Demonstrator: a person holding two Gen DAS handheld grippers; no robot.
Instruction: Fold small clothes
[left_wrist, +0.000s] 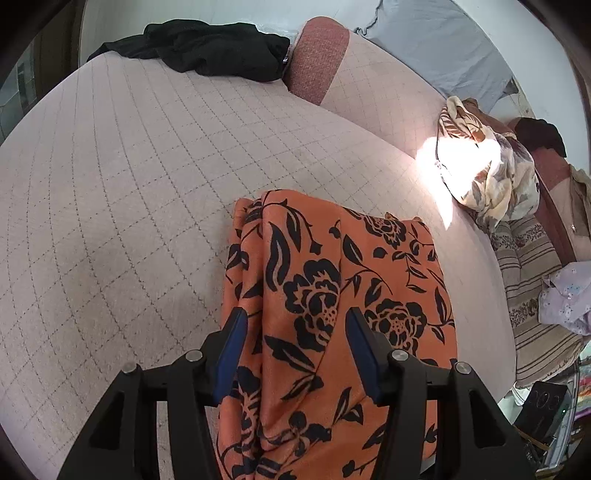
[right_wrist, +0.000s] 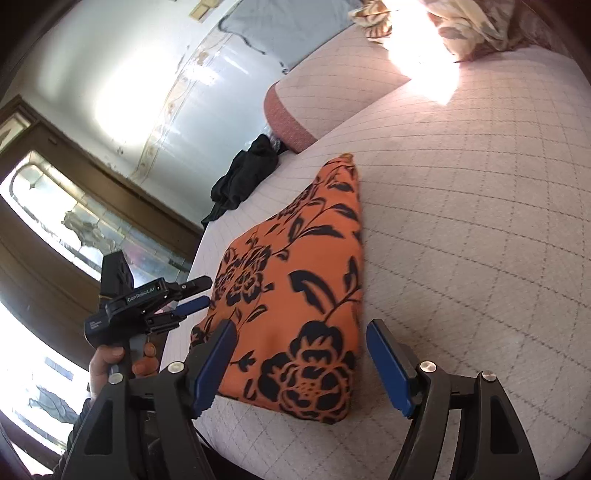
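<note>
The orange floral garment (left_wrist: 332, 295) is soft, matt woven cloth. The bed cover (left_wrist: 129, 184) is quilted, matt fabric. The left hand-held gripper (left_wrist: 293, 343) is matt black plastic.

Left gripper (right_wrist: 197, 295): black frame, blue finger pads, white "GenRobot.AI" lettering on its body. Right gripper (right_wrist: 299, 365): matching black linkage arms, silver screws beside the blue pads. Dark sleeve (right_wrist: 79, 417) below the left gripper.

bed (left_wrist: 147, 184) lying under a pale quilted grid cover | sunlight (right_wrist: 428, 70) glaring across the bed's far corner | white wall (right_wrist: 122, 74) shining beyond the bed | wood-framed window (right_wrist: 74, 221) glowing beside it
</note>
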